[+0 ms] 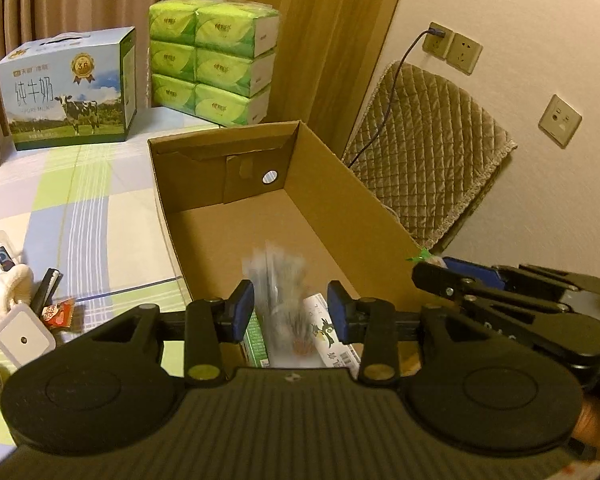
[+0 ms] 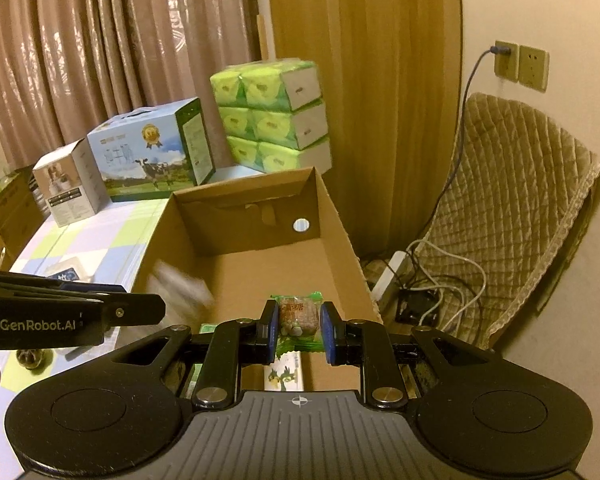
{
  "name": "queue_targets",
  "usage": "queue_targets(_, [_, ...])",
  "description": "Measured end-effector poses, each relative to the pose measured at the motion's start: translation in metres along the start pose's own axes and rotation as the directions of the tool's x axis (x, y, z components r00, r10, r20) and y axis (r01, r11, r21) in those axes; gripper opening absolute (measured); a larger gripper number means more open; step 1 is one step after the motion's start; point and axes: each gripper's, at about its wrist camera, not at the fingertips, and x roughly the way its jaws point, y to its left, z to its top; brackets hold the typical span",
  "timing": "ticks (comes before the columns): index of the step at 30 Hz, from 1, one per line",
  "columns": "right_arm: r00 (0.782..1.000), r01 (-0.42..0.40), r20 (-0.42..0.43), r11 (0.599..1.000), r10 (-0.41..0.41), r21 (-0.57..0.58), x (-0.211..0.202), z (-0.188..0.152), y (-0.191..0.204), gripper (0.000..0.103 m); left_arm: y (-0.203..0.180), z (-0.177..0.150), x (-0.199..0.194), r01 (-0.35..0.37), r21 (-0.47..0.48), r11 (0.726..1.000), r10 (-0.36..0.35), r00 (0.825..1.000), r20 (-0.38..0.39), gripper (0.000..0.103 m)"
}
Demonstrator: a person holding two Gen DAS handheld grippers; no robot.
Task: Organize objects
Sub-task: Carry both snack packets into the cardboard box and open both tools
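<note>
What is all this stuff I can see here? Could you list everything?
cardboard box: one, brown, open, on the table
clear packet: one, blurred, between the left tongs' fingers above the box
green-wrapped snack: one, in the right tongs above the box
cartons with bird picture: at least one, white and green, in the box's near end
milk carton case: one, blue and green, far side of the table
tissue packs: six showing, green, stacked behind the box
checked tablecloth: one, pastel
small items: several, left of the box
quilted cushion: one, tan, against the wall
left tongs: open
right tongs: shut on the snack
</note>
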Motion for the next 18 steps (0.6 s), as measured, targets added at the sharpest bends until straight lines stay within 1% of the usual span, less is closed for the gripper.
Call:
queue_targets(3, [1.0, -0.002, -0.003, 1.0, 0.002, 0.002, 0.002, -0.001, -0.001, 0.019, 0.006, -0.001, -0.003, -0.016, 0.003, 1.0, 0.016, 1.0, 0.007, 0.034])
queue_targets(9, [0.999, -0.042, -0.005, 0.999, 0.042, 0.025, 0.006, 0.0, 0.001, 0.019, 0.028, -0.007, -0.013, -0.038, -0.044, 0.998, 0.039, 0.999, 0.008, 0.034])
queue_targets(11, [0.998, -0.069, -0.002, 0.997, 0.069, 0.044, 0.007, 0.002, 0.001, 0.019, 0.034, -0.009, -0.019, -0.043, -0.058, 0.997, 0.044, 0.999, 0.013, 0.035])
queue_targets(13, [0.992, -0.124, 0.012, 0.988, 0.124, 0.086, 0.008, 0.005, 0.0, 0.02, 0.039, -0.011, -0.023, -0.05, -0.066, 0.997, 0.051, 0.999, 0.017, 0.037])
queue_targets(15, [0.987, -0.162, 0.025, 0.979, 0.16, 0.125, 0.009, 0.009, -0.002, 0.024, 0.043, -0.013, -0.028, -0.064, -0.067, 0.996, 0.066, 0.998, 0.022, 0.04])
queue_targets(17, [0.987, -0.16, 0.037, 0.978, 0.157, 0.134, 0.009, 0.012, -0.002, 0.039, 0.045, -0.016, -0.032, -0.079, -0.061, 0.995, 0.081, 0.996, 0.024, 0.041])
queue_targets(18, [0.987, -0.158, 0.042, 0.979, 0.153, 0.132, 0.008, 0.013, -0.002, 0.04, 0.047, -0.018, -0.035, -0.086, -0.062, 0.994, 0.088, 0.996, 0.027, 0.041])
